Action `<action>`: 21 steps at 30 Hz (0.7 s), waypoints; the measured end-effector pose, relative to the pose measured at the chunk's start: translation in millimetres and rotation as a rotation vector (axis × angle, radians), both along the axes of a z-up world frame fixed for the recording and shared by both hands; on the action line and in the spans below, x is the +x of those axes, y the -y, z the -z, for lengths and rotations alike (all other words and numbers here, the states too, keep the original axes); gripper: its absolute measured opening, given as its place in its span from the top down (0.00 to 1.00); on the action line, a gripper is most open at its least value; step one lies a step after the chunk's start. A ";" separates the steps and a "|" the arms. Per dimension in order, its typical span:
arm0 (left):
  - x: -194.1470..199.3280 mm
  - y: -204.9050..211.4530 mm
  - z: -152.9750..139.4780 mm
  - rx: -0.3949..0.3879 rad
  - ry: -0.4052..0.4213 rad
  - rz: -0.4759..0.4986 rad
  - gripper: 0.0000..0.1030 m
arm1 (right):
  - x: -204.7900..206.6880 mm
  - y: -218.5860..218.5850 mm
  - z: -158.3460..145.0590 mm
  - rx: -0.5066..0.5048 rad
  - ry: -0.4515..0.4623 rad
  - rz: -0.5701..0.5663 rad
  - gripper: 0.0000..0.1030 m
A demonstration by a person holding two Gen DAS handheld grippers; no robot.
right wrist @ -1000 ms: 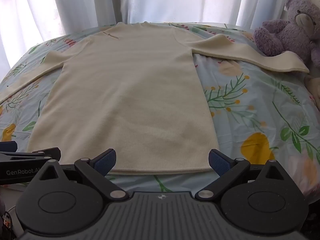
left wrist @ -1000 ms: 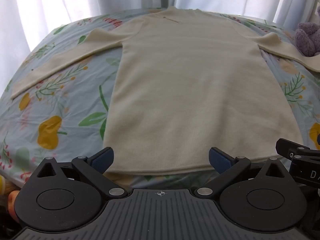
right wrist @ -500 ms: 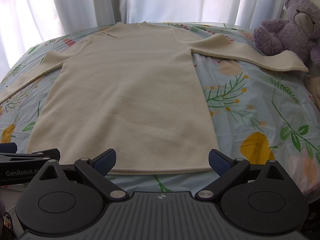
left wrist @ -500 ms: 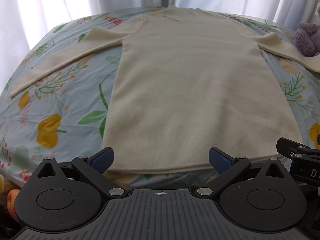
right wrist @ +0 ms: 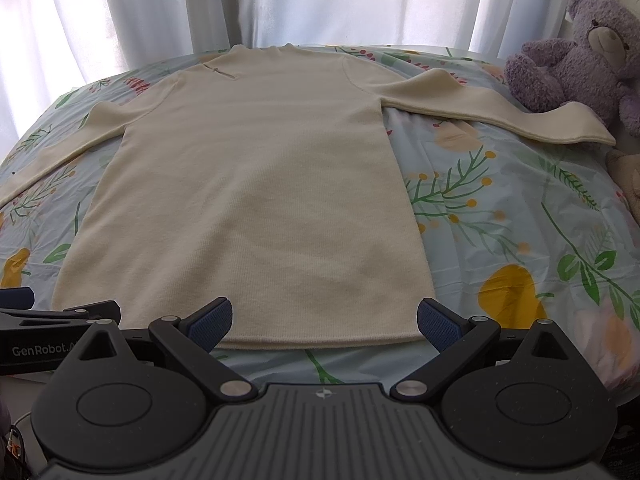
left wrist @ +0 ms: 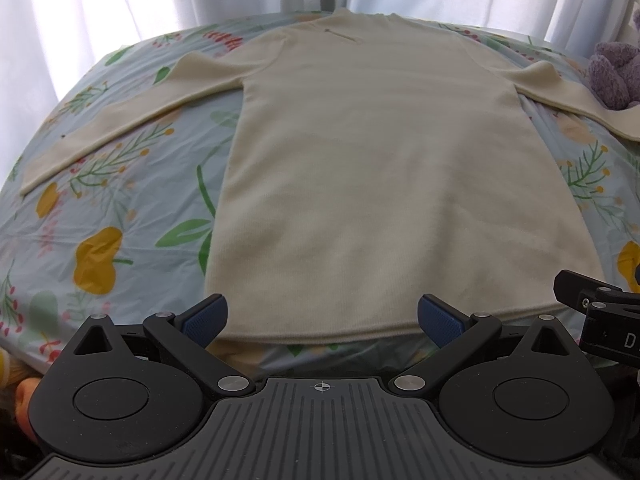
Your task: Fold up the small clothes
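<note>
A cream long-sleeved knit sweater [left wrist: 380, 168] [right wrist: 256, 184] lies flat on the floral bedsheet, collar at the far end, both sleeves spread out sideways. Its hem runs just in front of both grippers. My left gripper [left wrist: 322, 318] is open, blue pads wide apart, at the hem's left half with nothing held. My right gripper [right wrist: 324, 318] is open too, at the hem's right half, empty. The right gripper's black body [left wrist: 600, 312] shows at the right edge of the left wrist view; the left gripper's body [right wrist: 48, 328] shows at the left edge of the right wrist view.
The light-blue floral bedsheet [left wrist: 112, 216] [right wrist: 520, 216] covers the bed. A purple teddy bear [right wrist: 580, 56] [left wrist: 612, 72] sits at the far right by the right sleeve's cuff, with a beige plush toy [right wrist: 626, 180] nearer. White curtains [right wrist: 320, 0] hang behind the bed.
Both views have tilted or drawn back very slightly; the sweater sits a touch lower in frame. The sweater has not moved and both grippers stay open.
</note>
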State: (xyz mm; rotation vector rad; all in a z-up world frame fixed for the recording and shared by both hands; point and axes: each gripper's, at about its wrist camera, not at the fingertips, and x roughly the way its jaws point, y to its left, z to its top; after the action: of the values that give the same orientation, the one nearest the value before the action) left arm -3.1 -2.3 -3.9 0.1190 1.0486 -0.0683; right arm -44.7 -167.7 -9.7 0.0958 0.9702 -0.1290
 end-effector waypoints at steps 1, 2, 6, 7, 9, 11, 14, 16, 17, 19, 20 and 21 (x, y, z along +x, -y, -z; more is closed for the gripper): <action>0.0 0.4 -0.3 0.001 -0.001 0.001 0.00 | -0.2 0.4 -0.4 0.002 0.000 0.000 0.04; -0.2 0.5 -0.3 0.000 -0.001 0.000 0.00 | -0.5 0.8 -0.6 0.002 0.001 0.000 0.04; 0.1 0.1 -0.4 0.000 -0.001 0.000 0.00 | -0.5 1.2 -1.4 0.001 0.000 0.000 0.04; 0.1 0.1 -0.4 0.001 -0.001 -0.001 0.00 | -0.5 1.0 -1.3 0.001 0.000 0.000 0.04; -0.4 -0.2 -0.2 0.002 -0.001 -0.002 0.00 | -0.3 0.9 -1.3 0.002 -0.001 0.001 0.04; -0.8 0.1 0.0 0.002 -0.001 -0.002 0.00 | -0.7 1.0 -1.6 0.002 -0.001 0.001 0.04; -0.8 -0.3 -0.1 0.002 -0.001 0.000 0.00 | -0.5 0.4 -2.0 0.000 0.000 0.002 0.04; -1.5 -0.1 0.0 0.003 -0.001 0.002 0.00 | -0.5 0.9 -2.1 0.001 0.000 0.003 0.04; -2.0 0.0 0.1 0.004 -0.002 0.002 0.00 | -0.5 1.0 -2.0 0.001 0.000 0.002 0.04; -1.9 0.0 0.0 0.004 -0.002 0.002 0.00 | -0.7 1.1 -2.3 0.002 0.001 0.001 0.04; -2.2 0.0 0.1 0.004 -0.003 0.001 0.00 | -0.8 1.3 -2.8 0.002 0.001 0.000 0.04; -2.0 -0.1 -0.1 0.005 -0.003 0.000 0.00 | -0.5 1.4 -2.6 0.002 0.001 -0.001 0.04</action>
State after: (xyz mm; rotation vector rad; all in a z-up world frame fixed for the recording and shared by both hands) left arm -5.0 -2.2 -3.8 0.1231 1.0517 -0.0658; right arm -45.2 -169.1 -7.1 0.0978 0.9694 -0.1271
